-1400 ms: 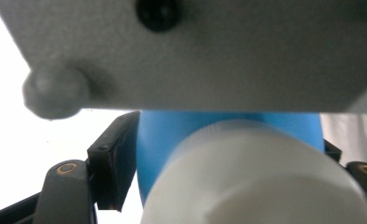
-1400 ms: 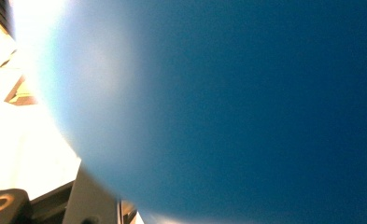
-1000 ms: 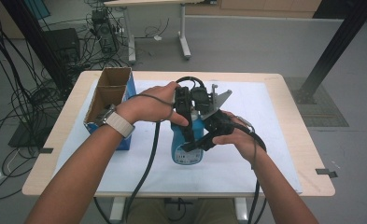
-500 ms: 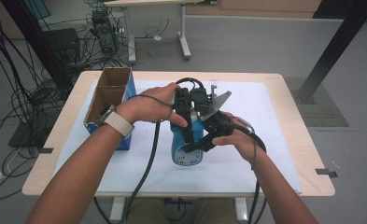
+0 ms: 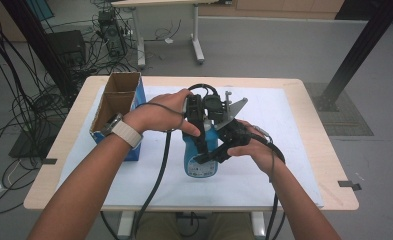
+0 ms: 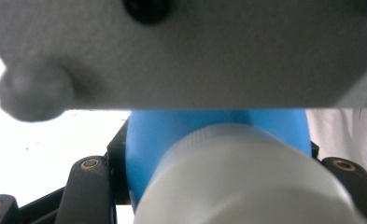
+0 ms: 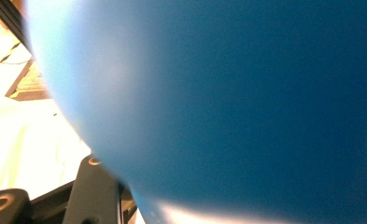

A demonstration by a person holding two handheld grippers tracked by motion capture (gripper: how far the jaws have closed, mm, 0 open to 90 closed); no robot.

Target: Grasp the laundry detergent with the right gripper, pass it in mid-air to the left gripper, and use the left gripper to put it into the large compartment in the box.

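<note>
A blue bottle (image 5: pixel 202 161) with a white label stands upright on the white sheet at mid-table. My left gripper (image 5: pixel 196 131) comes down on its top from the left. In the left gripper view the white cap (image 6: pixel 246 182) sits between the black jaws, with the blue body (image 6: pixel 172 140) behind it and the other gripper's grey plate (image 6: pixel 181 51) overhead. My right gripper (image 5: pixel 218 149) holds the bottle's side from the right. In the right gripper view the blue wall (image 7: pixel 218 102) presses against the one jaw that shows at lower left.
An open blue cardboard box (image 5: pixel 116 107) stands at the table's left side, close to the left wrist. The white sheet (image 5: pixel 284 150) covers most of the wooden table (image 5: pixel 329 150). Black cables (image 5: pixel 156 180) trail from both grippers over the near edge.
</note>
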